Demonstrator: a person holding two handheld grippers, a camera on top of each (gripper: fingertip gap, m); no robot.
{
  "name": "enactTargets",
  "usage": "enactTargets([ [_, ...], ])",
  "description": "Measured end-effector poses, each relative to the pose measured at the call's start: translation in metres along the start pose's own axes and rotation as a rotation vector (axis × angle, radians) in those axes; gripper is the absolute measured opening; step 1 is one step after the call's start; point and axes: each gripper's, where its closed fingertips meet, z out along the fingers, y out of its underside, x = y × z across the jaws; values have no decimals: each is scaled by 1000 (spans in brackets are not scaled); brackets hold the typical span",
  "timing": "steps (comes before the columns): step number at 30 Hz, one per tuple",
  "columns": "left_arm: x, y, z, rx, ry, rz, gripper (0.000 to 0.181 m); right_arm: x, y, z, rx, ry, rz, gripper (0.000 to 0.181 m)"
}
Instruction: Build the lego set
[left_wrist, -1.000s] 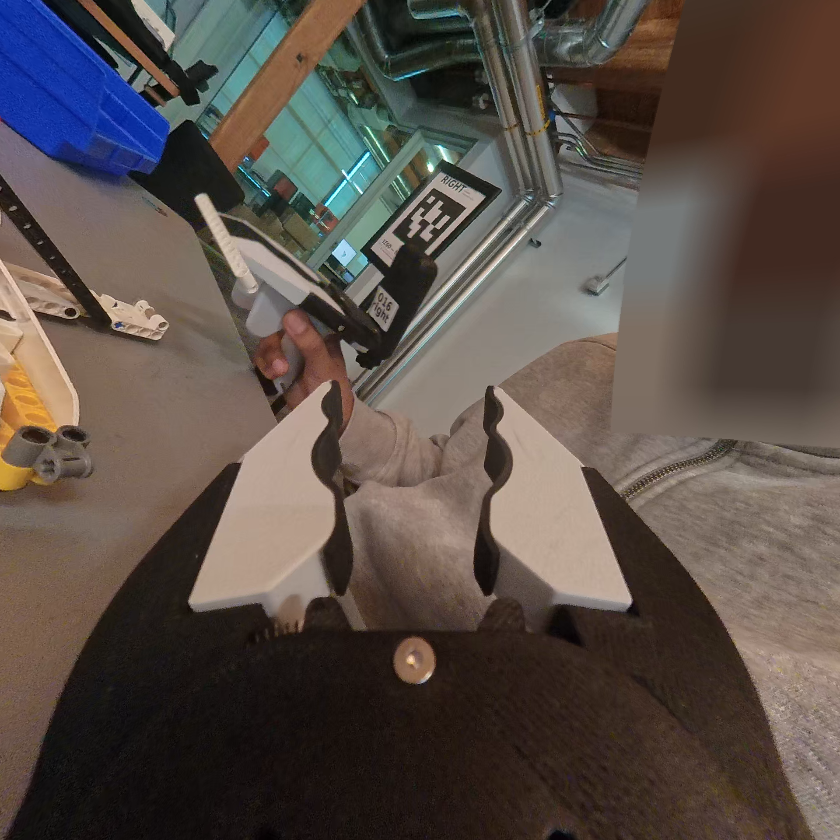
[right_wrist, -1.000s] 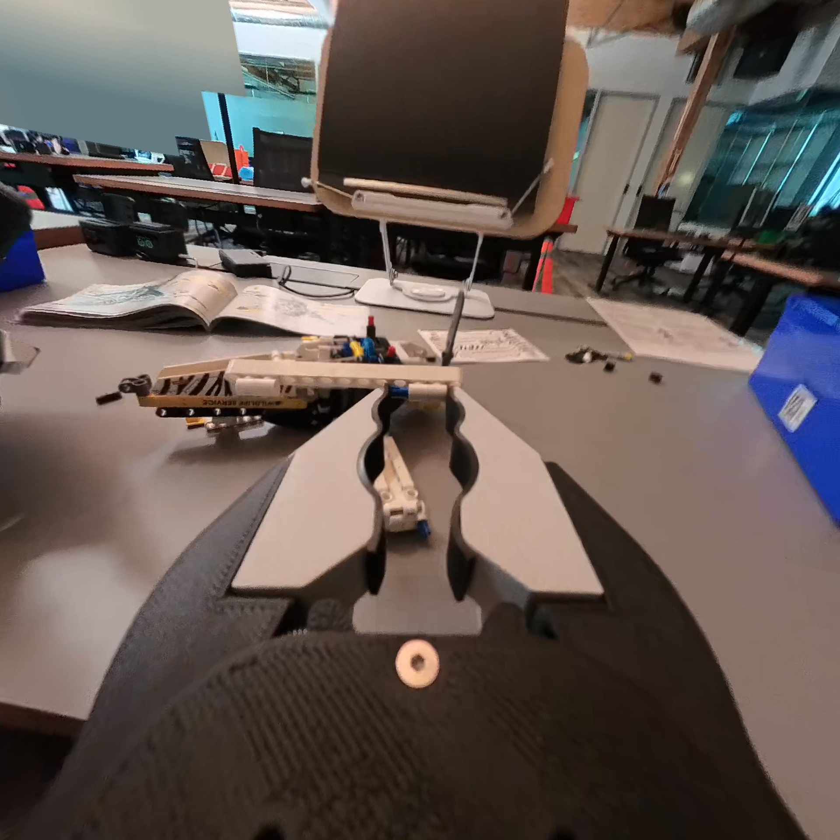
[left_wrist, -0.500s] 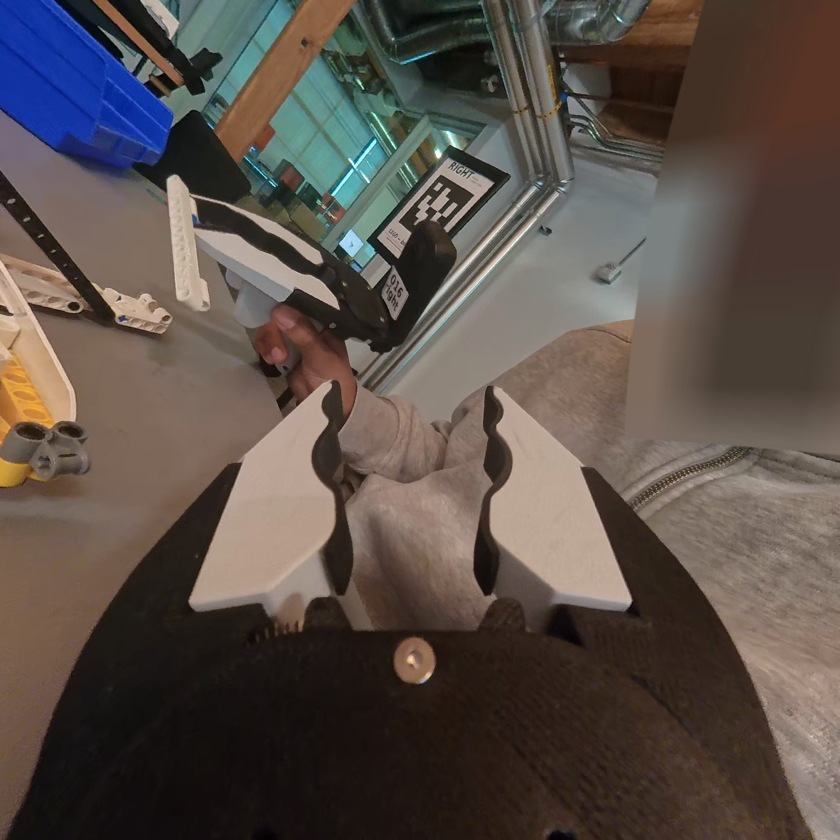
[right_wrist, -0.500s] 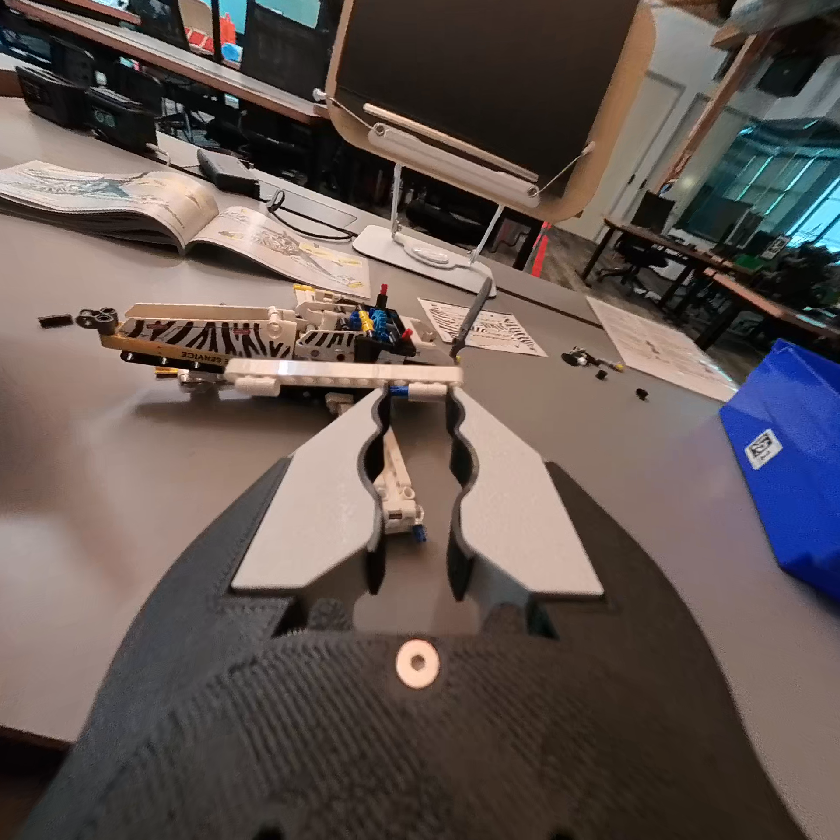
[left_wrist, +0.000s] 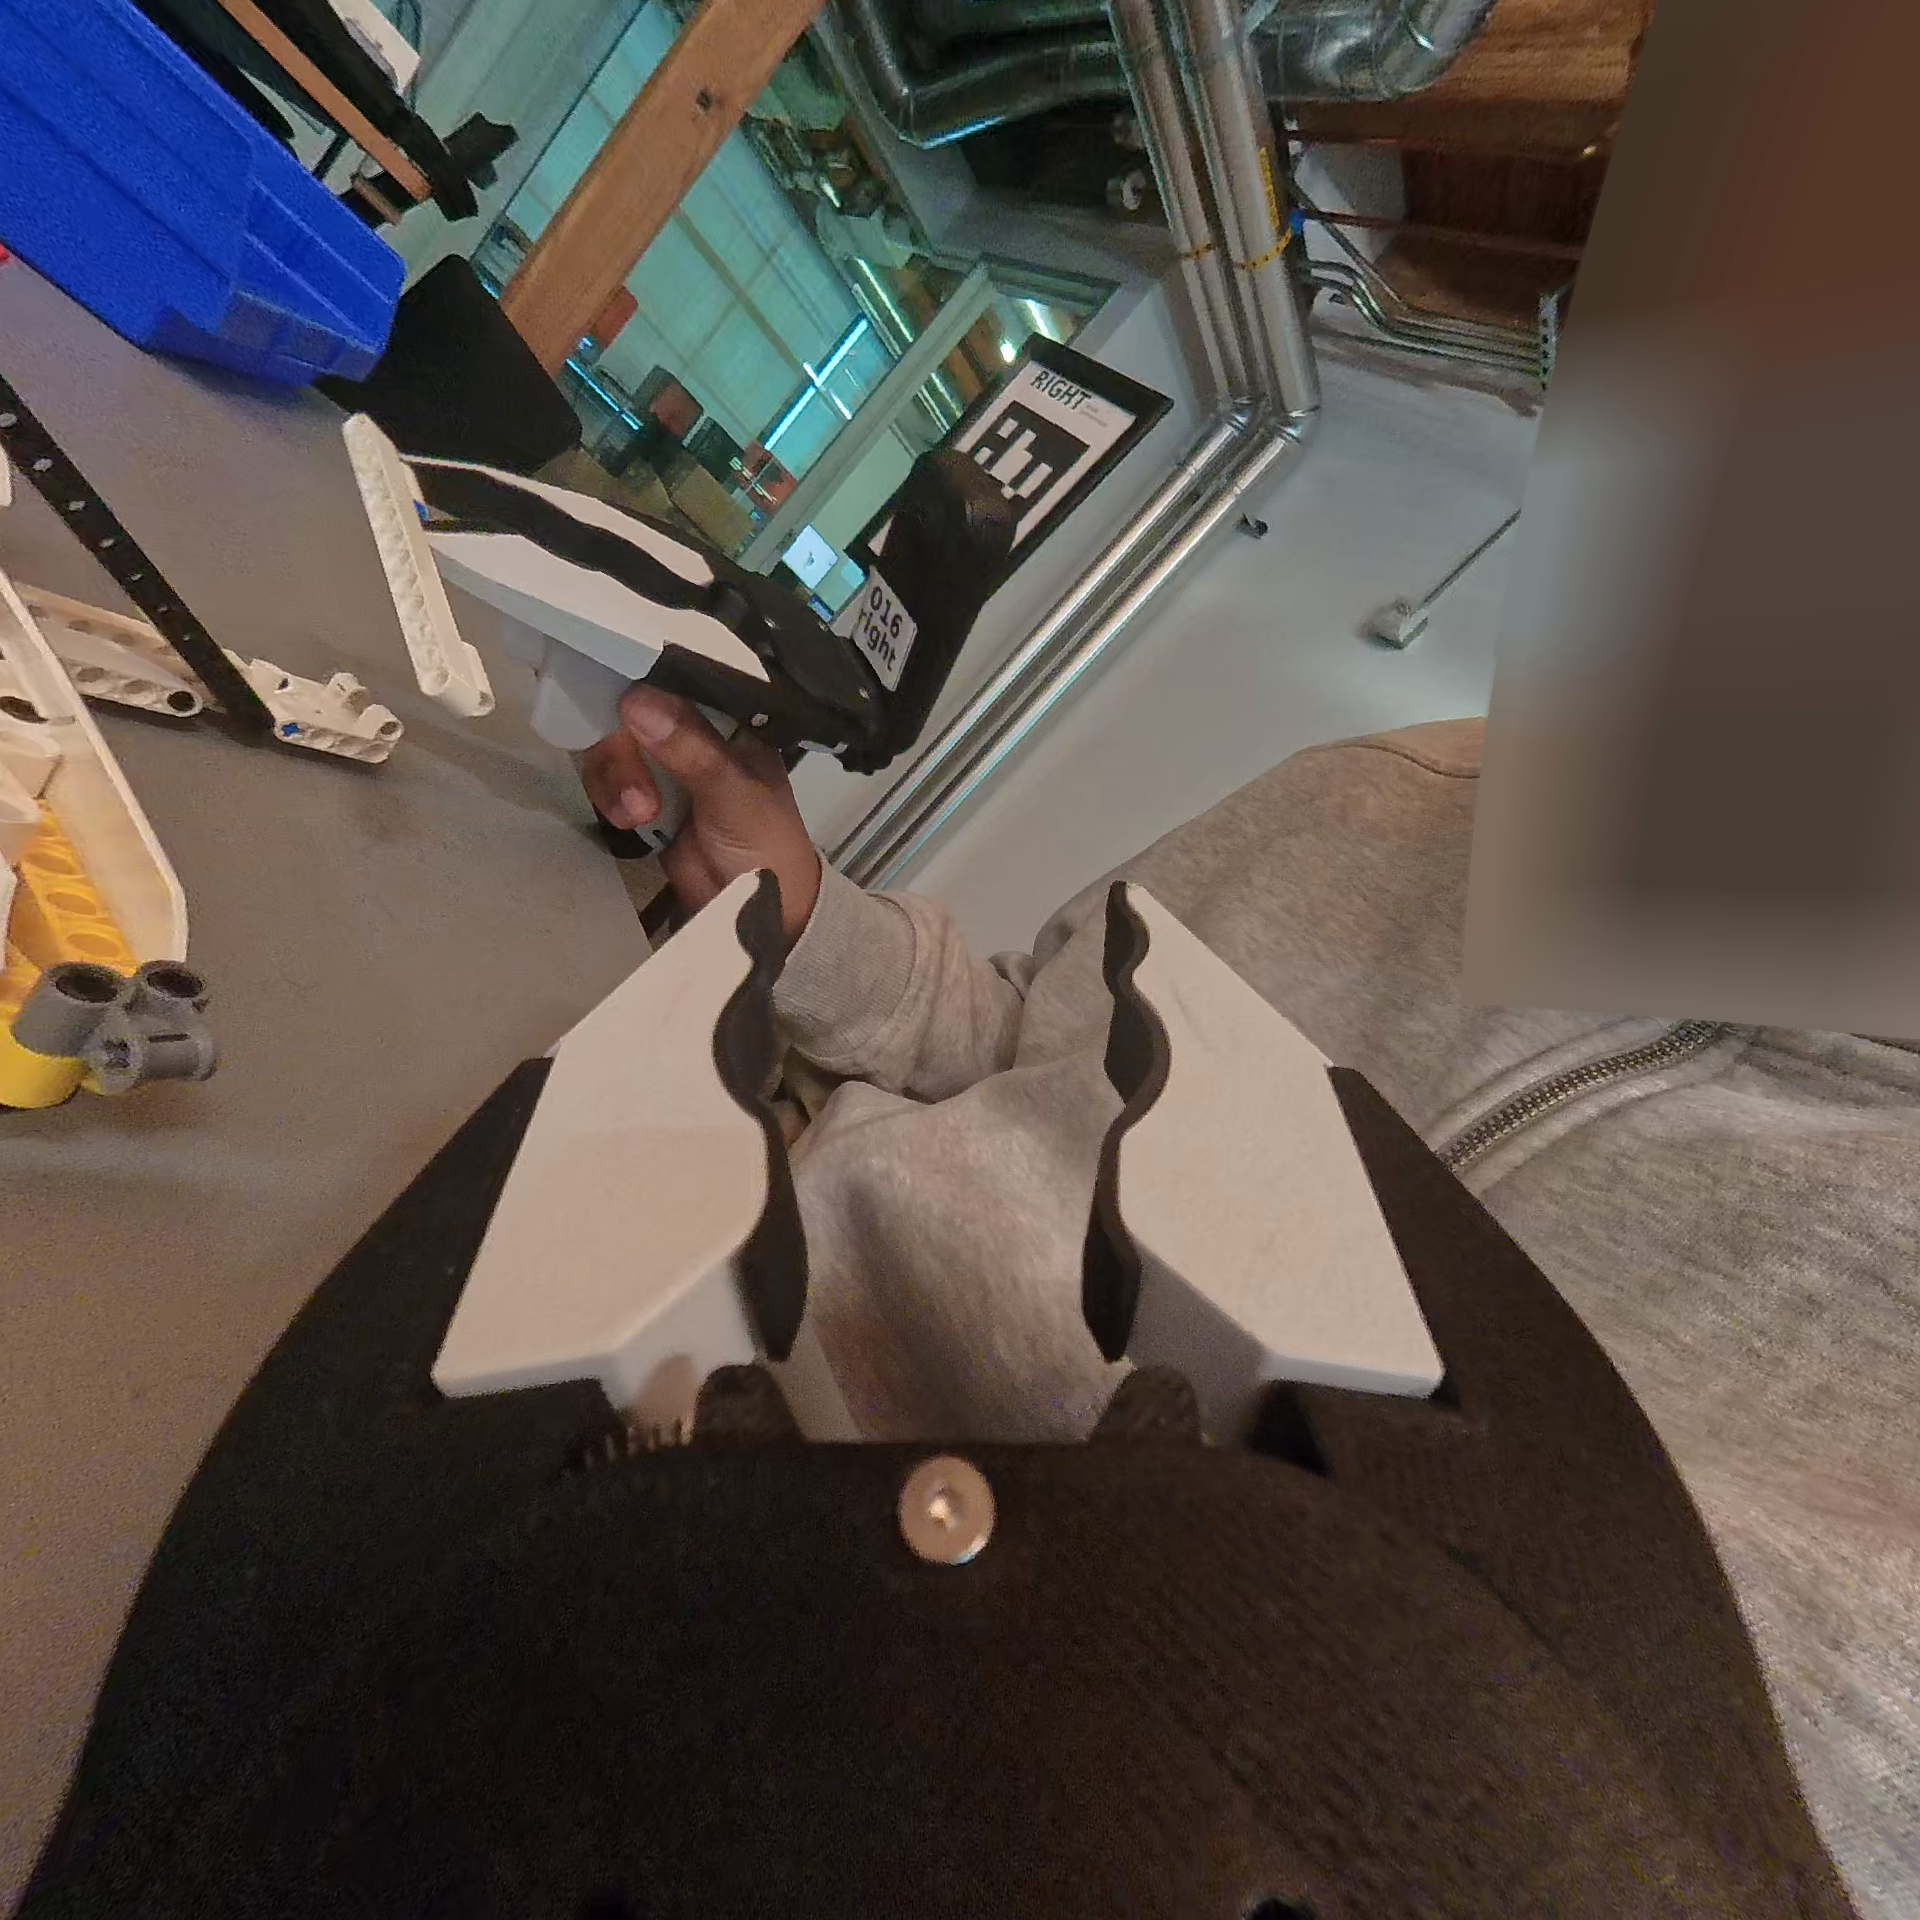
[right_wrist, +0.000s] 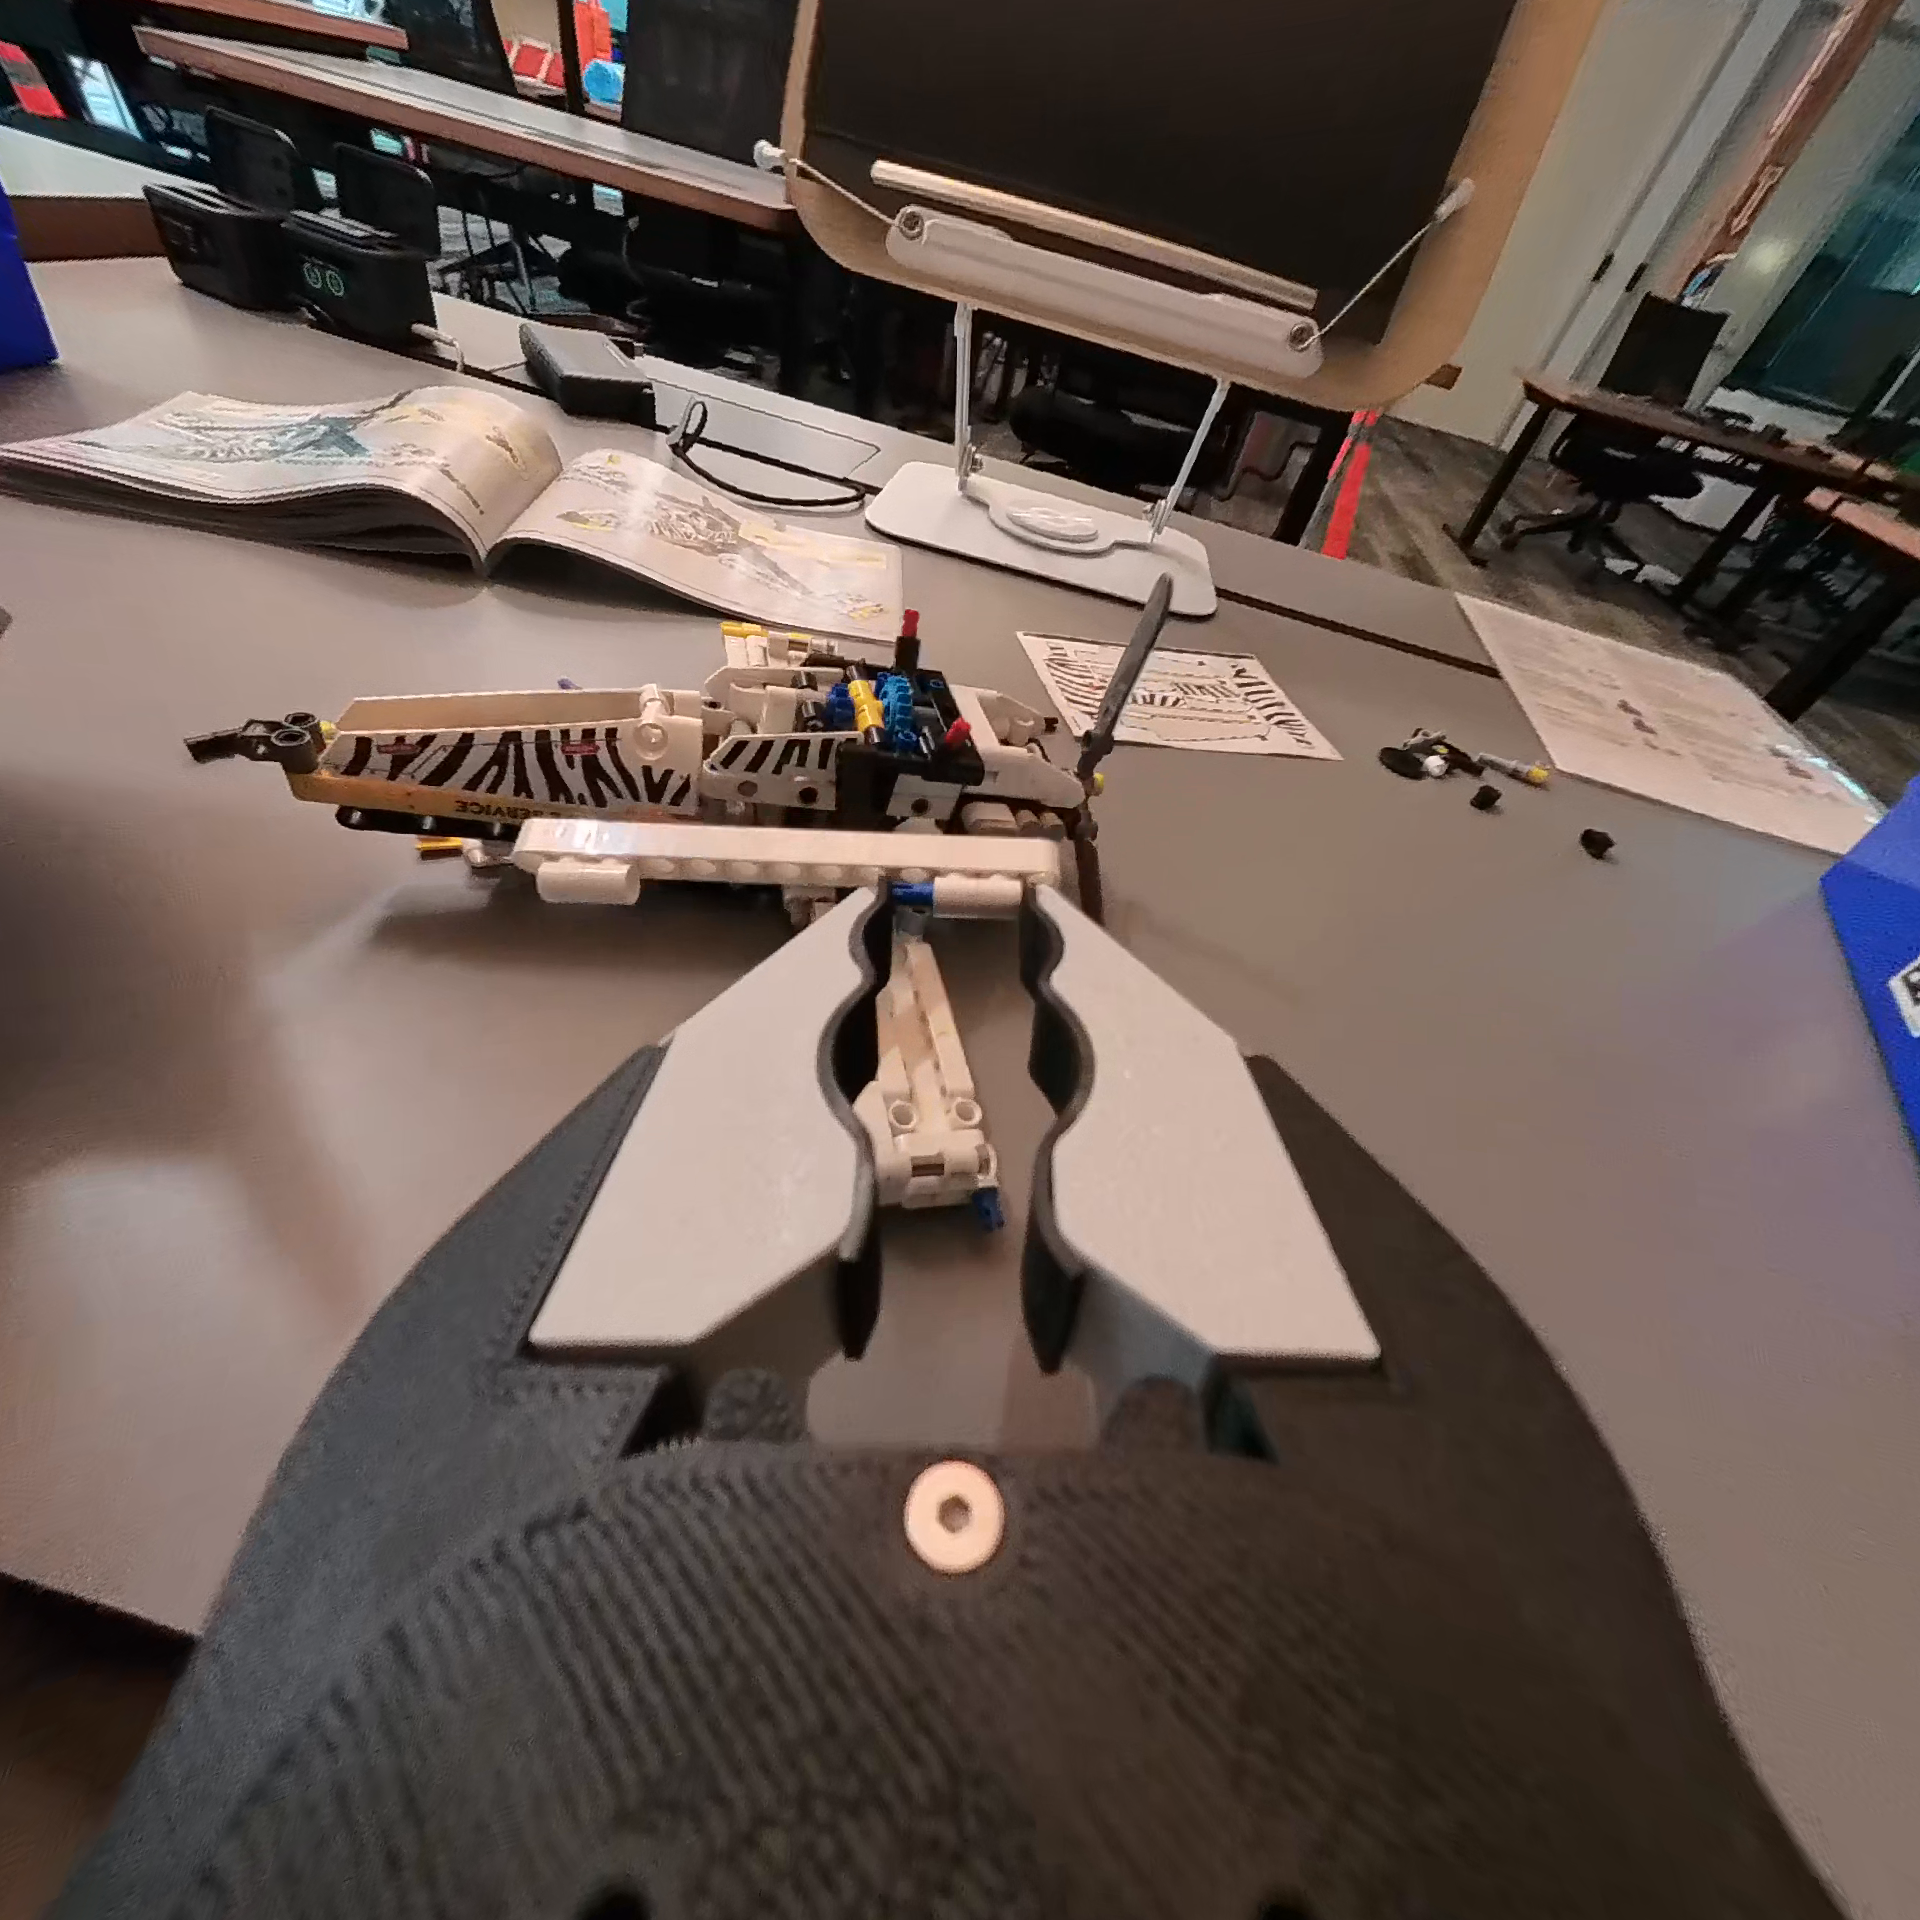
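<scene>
Right gripper (right_wrist: 954, 920): jaws narrowed onto a white Technic sub-assembly (right_wrist: 930, 1070), which runs back between the fingers; its long white beam (right_wrist: 790, 854) crosses just past the fingertips.
Same gripper from the left wrist view (left_wrist: 416, 520): held up above the table edge, beam (left_wrist: 414, 582) at its tip, a hand (left_wrist: 707, 800) on the grip.
Left gripper (left_wrist: 935, 914): jaws wide apart, nothing between them; it points back toward the person's grey sleeve (left_wrist: 914, 1039), away from the work.
Lego model (right_wrist: 665, 748): zebra-striped aircraft body lying on the grey table (right_wrist: 1455, 1039), just beyond the held beam, black propeller blade (right_wrist: 1122, 665) at its right end.
Loose parts: small black pieces (right_wrist: 1455, 764) well off to the right; grey connector (left_wrist: 125, 1013) at the model's yellow end.
Reference: open instruction booklet (right_wrist: 468, 488) behind the model; sticker sheet (right_wrist: 1174, 696) near the propeller.
Step in hand, my reading: bringing the white sub-assembly to the fuselage side.
Doing it well: line the beam parallel to the body, seat pins squarely, and bring the idle left gripper in to brace the model so it does not slide.
</scene>
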Motion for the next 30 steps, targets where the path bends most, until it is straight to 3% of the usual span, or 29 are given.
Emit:
enactTargets([
  [11,-2,5,2,-32,-26,32,60,13,2,0,3,-80,227,22],
  [19,-4,6,3,-40,-35,34,60,-1,15,11,-119,-83,97,22],
  [30,-5,5,2,-31,-35,21,59,-8,20,14,-157,-108,60,22],
])
